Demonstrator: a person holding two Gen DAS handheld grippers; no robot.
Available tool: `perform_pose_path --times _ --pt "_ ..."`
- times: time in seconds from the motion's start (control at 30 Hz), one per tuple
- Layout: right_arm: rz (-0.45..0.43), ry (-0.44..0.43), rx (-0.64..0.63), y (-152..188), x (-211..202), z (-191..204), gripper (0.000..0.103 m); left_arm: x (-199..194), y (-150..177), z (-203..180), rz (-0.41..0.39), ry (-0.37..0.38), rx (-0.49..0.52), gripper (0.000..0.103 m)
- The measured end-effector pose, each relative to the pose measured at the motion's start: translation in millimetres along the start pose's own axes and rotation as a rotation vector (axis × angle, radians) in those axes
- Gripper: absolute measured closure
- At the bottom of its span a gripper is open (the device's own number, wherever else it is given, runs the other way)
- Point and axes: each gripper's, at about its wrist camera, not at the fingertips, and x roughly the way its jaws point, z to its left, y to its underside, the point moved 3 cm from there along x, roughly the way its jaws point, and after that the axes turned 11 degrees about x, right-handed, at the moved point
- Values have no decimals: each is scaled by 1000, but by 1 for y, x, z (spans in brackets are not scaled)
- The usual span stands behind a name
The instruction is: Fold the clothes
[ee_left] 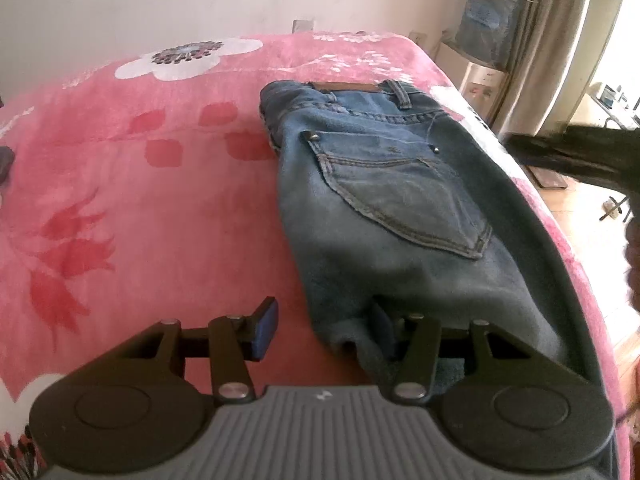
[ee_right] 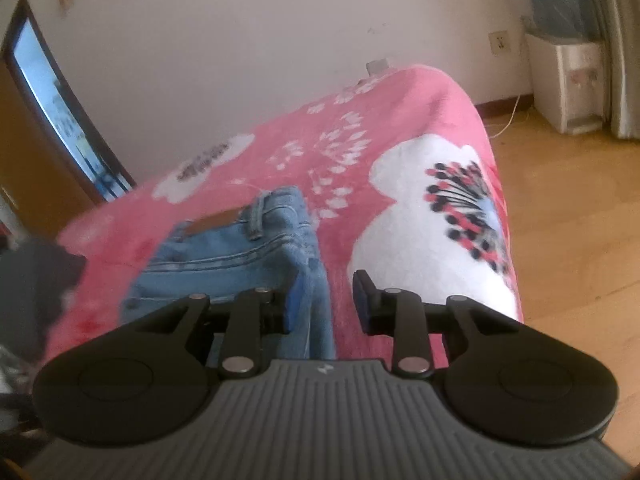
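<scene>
Jeans (ee_left: 384,184) folded on pink blanket (ee_left: 140,200), water dispenser (ee_left: 480,80) beyond.

Jeans (ee_left: 384,184) lay on my bed (ee_left: 140,184), toward its right edge, waistband at the far end; water dispenser (ee_left: 482,80) stood beyond the bed's far right corner.

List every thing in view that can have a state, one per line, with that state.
Jeans: folded, lying flat on the blanket, back pocket up, waistband at the far end.
Pink floral blanket: spread over the bed.
Left hand-held gripper: open, straddling the jeans' near corner, not clamped.
Right hand-held gripper: open, jeans' edge between its fingers, not pinched.
</scene>
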Motion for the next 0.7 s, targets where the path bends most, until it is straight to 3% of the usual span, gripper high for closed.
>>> perform_pose_path --times 0.2,0.3,0.37,0.43,0.47,0.5,0.6,0.7 --pt "12 -55 -148 43 -88 30 76 0 -1 -4 -15 -11 20 52" --pt "40 -117 -246 66 -106 50 87 -1 0 -5 -22 -17 26 52" --pt "96 -100 -317 82 -98 54 89 -2 1 -5 -27 -17 26 52" --pt "144 16 -339 92 -82 38 89 -3 1 -2 -30 -3 15 52" --pt "156 91 -310 94 -75 20 90 -3 2 -1 -32 7 9 52" --pt "159 104 -209 92 -74 -2 90 -3 2 2 -35 19 3 52" --pt "118 17 107 81 -88 -37 89 -5 3 11 -42 59 -31 51" --pt "83 43 206 82 -102 -43 88 -13 8 20 -49 98 -70 50"
